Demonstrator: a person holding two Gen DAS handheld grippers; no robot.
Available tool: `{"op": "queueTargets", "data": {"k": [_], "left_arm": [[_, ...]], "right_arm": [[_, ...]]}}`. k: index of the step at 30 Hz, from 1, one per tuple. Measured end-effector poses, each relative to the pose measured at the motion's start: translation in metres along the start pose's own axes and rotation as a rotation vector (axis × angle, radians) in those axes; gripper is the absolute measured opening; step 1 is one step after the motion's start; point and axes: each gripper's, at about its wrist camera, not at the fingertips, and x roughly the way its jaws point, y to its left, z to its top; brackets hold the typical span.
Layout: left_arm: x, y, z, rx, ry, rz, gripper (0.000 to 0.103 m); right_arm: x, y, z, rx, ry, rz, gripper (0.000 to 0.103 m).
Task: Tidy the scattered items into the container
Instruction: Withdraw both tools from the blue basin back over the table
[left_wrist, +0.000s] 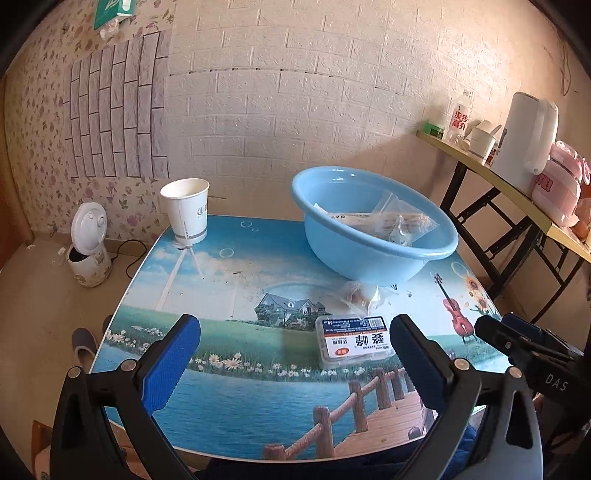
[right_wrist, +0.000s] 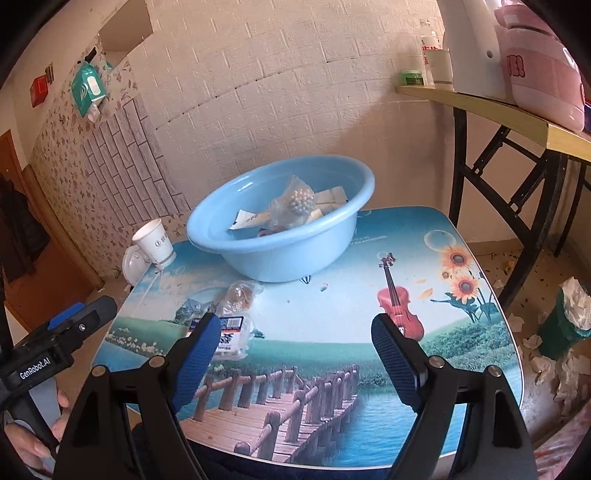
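Observation:
A light blue basin (left_wrist: 373, 254) (right_wrist: 288, 254) stands at the back of the picture-printed table (left_wrist: 240, 380) (right_wrist: 332, 387), with several clear bags and sachets inside. In front of it lie a small clear bag with brown contents (left_wrist: 360, 295) (right_wrist: 240, 295) and a flat white labelled box (left_wrist: 352, 341) (right_wrist: 231, 336). My left gripper (left_wrist: 295, 332) is open above the table's near half, the box just inside its right finger. My right gripper (right_wrist: 295, 332) is open too, nothing between its fingers; the box sits partly behind its left finger. The right gripper's body (left_wrist: 532, 347) shows at the left wrist view's right edge.
A white paper cup (left_wrist: 186, 210) (right_wrist: 155, 242) stands at the table's back left corner. A folding side table (left_wrist: 509, 184) (right_wrist: 480, 107) to the right holds a white kettle, a pink appliance and bottles. A green bin with crumpled tissues (right_wrist: 565, 325) is on the floor.

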Motion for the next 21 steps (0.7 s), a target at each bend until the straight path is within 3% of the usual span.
{"op": "queueTargets", "data": {"k": [7, 12, 21], "left_arm": [[-0.007, 0.004, -0.022, -0.003, 0.033, 0.000, 0.103], [-0.006, 0.011, -0.035, -0.018, 0.046, 0.007, 0.103], [-0.003, 0.013, -0.035, -0.021, 0.053, 0.014, 0.103]], "right_arm": [[-0.005, 0.000, -0.024, 0.031, 0.019, 0.009, 0.085], [-0.008, -0.001, -0.048, 0.037, 0.016, -0.038, 0.085], [-0.010, -0.005, -0.049, 0.053, 0.000, -0.049, 0.085]]}}
